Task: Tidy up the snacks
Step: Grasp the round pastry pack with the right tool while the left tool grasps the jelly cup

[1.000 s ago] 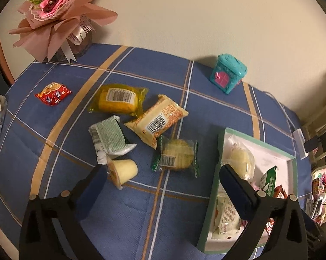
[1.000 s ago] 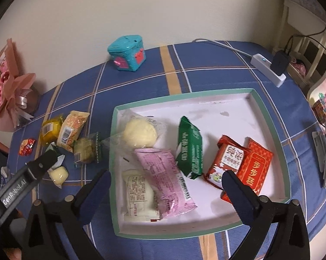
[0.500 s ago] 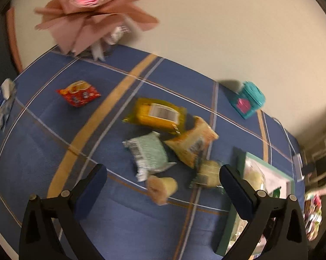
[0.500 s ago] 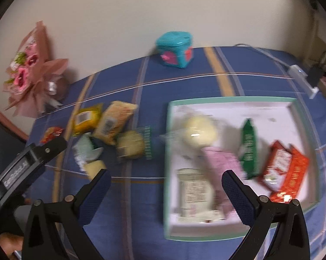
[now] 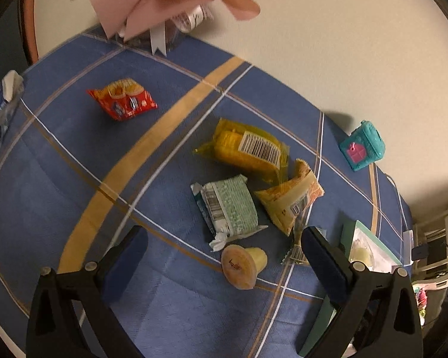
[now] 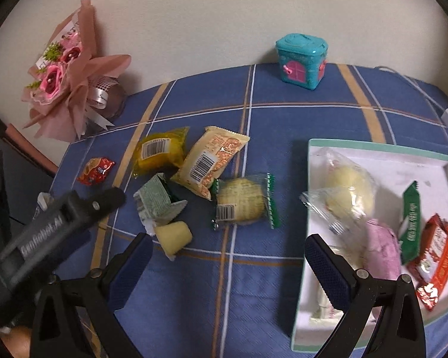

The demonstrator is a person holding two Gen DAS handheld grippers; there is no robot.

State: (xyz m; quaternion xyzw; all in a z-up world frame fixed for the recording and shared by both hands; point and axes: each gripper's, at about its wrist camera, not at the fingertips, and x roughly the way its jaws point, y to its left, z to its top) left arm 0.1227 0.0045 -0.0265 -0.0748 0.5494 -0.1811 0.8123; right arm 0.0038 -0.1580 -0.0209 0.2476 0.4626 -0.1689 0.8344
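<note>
Left gripper (image 5: 222, 261) fingers apart, empty, pudding cup (image 5: 243, 265) lying between them. Right gripper (image 6: 224, 264) also spread, empty. Loose packets cluster beyond; green-rimmed tray (image 6: 373, 146) with snacks right. Only right view shows tray contents and the round cake packet (image 6: 241, 204) clearly.

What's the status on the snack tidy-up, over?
Left gripper open, empty. Right gripper open, empty. Six snacks loose on cloth; tray partly filled. Nothing blocking.

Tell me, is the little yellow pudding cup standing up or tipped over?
Tipped over. The small pale yellow pudding cup lies on its side on the blue plaid tablecloth, its round sealed lid facing sideways toward the camera.
</note>
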